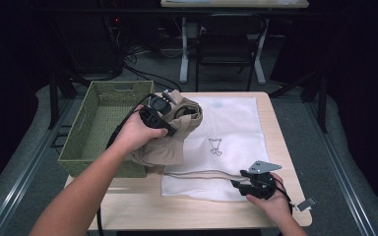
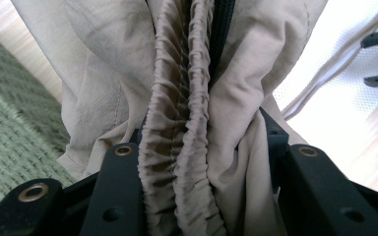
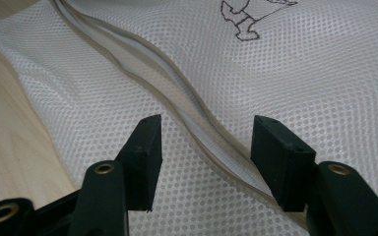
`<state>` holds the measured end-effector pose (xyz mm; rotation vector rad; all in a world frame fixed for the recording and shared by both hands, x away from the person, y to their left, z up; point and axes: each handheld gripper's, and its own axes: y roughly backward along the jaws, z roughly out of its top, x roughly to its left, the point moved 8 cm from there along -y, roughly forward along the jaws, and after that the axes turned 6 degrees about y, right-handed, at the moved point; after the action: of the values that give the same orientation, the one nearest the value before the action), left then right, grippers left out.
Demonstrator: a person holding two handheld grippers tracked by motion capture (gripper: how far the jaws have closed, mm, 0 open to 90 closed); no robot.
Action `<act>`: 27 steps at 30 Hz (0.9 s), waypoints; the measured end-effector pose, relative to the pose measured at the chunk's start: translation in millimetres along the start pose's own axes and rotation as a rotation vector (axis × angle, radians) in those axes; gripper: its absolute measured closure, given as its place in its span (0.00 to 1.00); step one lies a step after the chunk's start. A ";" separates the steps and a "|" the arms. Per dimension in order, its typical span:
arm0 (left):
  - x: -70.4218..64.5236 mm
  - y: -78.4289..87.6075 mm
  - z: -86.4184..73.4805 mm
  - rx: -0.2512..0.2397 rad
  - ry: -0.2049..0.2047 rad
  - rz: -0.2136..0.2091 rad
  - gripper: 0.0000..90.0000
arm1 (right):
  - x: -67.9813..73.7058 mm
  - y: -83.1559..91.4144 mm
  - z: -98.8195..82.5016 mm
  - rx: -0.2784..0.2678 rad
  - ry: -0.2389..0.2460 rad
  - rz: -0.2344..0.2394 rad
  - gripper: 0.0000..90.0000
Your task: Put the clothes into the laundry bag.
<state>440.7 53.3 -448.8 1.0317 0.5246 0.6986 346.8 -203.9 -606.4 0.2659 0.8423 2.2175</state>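
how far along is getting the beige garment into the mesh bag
Early. Done: the beige garment is out of the green basket, bunched in the left gripper, whose fingers clamp its gathered band. In hand: the right gripper stands open over the white mesh bag's zipper edge. Left: opening the bag, stuffing the garment in, closing it.

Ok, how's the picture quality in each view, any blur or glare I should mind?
High view: table lit, surroundings dark, soft overall. Left gripper view: beige garment sharp at the elastic, white mesh bag overexposed at right. Right gripper view: mesh weave crisp near the right gripper, no glare.
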 end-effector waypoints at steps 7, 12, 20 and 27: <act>-13.3 1.9 0.1 -0.002 -0.034 -0.012 0.66 | 2.2 -1.0 11.1 0.003 0.019 -0.008 0.51; -22.1 1.4 -3.3 0.007 -0.065 -0.021 0.66 | 6.8 -13.1 17.1 0.033 0.055 0.007 0.53; -27.6 -3.0 -6.4 0.008 -0.075 -0.037 0.66 | 3.3 -26.9 22.0 0.057 0.058 0.011 0.60; -30.9 -6.7 -7.2 0.009 -0.081 -0.044 0.66 | 5.6 -32.5 26.4 0.057 0.070 0.029 0.65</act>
<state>416.8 32.5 -455.8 1.0494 0.4792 0.6131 372.4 -170.4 -607.5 0.2302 0.9467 2.2432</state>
